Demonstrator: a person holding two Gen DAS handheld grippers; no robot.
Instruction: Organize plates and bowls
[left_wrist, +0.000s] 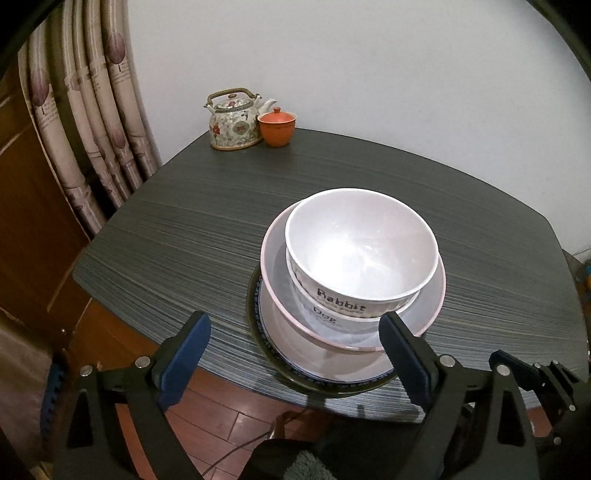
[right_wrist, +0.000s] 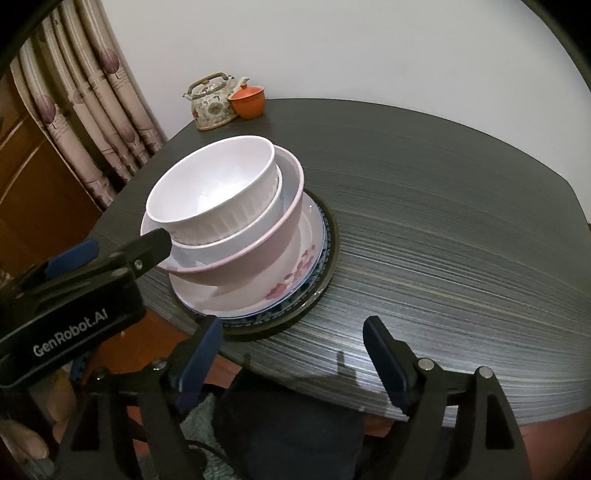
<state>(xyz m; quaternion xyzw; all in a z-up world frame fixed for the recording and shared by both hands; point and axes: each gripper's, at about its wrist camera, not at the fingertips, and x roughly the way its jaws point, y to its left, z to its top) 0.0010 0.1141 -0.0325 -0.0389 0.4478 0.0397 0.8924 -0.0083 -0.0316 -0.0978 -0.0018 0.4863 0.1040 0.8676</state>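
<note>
The nested stack of white ribbed bowls (left_wrist: 360, 254) in a pink-rimmed bowl on plates is seen just ahead of the empty, spread left gripper (left_wrist: 295, 354), nearer than the equally spread, empty right gripper (right_wrist: 295, 354), from which it lies forward-left.

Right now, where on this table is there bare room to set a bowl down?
The dark table is bare right of the stack of plates and bowls, out to its far and right edges, and between the stack and the teapot with the orange lidded cup. The near edge is crowded: the stack, the open left tool and the open right tool.
</note>
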